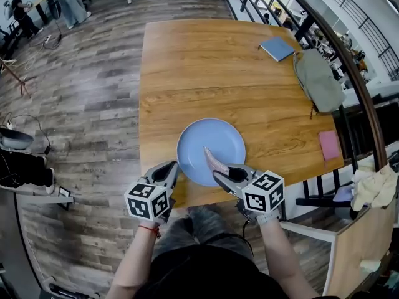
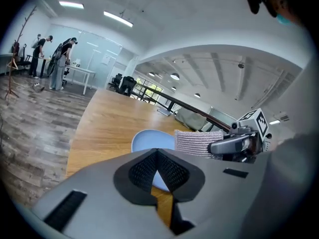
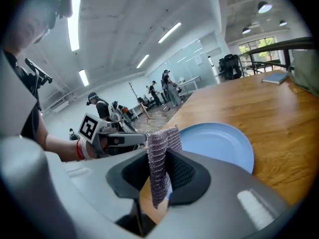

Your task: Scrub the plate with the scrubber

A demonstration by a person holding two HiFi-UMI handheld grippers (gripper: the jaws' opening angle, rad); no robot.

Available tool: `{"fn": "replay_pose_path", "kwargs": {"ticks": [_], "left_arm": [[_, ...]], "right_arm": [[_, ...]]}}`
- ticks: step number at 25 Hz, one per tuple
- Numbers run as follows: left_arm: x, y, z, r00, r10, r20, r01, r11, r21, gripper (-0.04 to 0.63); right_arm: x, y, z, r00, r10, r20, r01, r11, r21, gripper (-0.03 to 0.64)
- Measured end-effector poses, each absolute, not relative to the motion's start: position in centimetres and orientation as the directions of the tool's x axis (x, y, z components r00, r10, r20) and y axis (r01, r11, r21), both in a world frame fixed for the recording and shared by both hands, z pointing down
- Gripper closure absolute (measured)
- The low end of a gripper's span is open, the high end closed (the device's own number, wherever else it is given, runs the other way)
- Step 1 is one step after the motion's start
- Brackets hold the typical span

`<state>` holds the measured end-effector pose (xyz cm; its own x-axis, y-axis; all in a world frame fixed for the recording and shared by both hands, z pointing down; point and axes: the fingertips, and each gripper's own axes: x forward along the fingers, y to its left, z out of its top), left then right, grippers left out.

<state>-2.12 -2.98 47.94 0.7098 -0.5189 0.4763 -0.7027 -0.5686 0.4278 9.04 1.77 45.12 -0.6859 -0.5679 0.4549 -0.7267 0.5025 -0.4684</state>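
Observation:
A pale blue plate (image 1: 215, 136) lies near the front edge of the wooden table (image 1: 187, 61). My right gripper (image 1: 219, 175) is shut on a grey-pink knitted scrubber (image 1: 214, 161), which reaches over the plate's near part. In the right gripper view the scrubber (image 3: 160, 148) stands pinched between the pads, with the plate (image 3: 219, 143) beyond it. My left gripper (image 1: 173, 167) hovers at the plate's left rim, its jaws shut on nothing. The left gripper view shows the plate (image 2: 147, 139) ahead and the scrubber (image 2: 199, 142) to the right.
A blue notebook (image 1: 277, 48) and a grey-green bag (image 1: 318, 80) lie at the table's far right. A pink pad (image 1: 328, 144) rests by the right edge, with a railing (image 1: 349, 61) beyond. Wooden floor lies to the left, with people (image 1: 68, 2) far off.

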Motion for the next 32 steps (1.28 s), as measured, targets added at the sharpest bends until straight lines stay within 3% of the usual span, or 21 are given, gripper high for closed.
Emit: {"fn": "replay_pose_path", "kwargs": {"ticks": [9, 21, 29, 32], "left_arm": [[-3.5, -3.9, 41.1, 0.728, -0.62, 0.292, -0.685, -0.654, 0.32, 0.598], [-6.8, -4.8, 32.7, 0.706, -0.702, 0.092, -0.701, -0.674, 0.235, 0.598], [-9.0, -4.3, 28.1, 0.65, -0.76, 0.015, -0.759, -0.648, 0.069, 0.598], [-9.3, -3.7, 27.0, 0.657, -0.753, -0.016, -0.75, -0.656, 0.081, 0.598]], "right_arm": [[13.4, 1.9, 37.6, -0.516, -0.813, 0.271, -0.841, 0.42, -0.341, 0.529], [13.8, 3.1, 30.6, -0.414, -0.903, 0.116, -0.905, 0.396, -0.153, 0.529], [14.8, 4.0, 26.2, -0.255, -0.966, 0.051, -0.966, 0.257, 0.037, 0.529], [14.6, 4.7, 25.3, -0.232, -0.972, 0.025, -0.972, 0.233, 0.044, 0.529]]}}
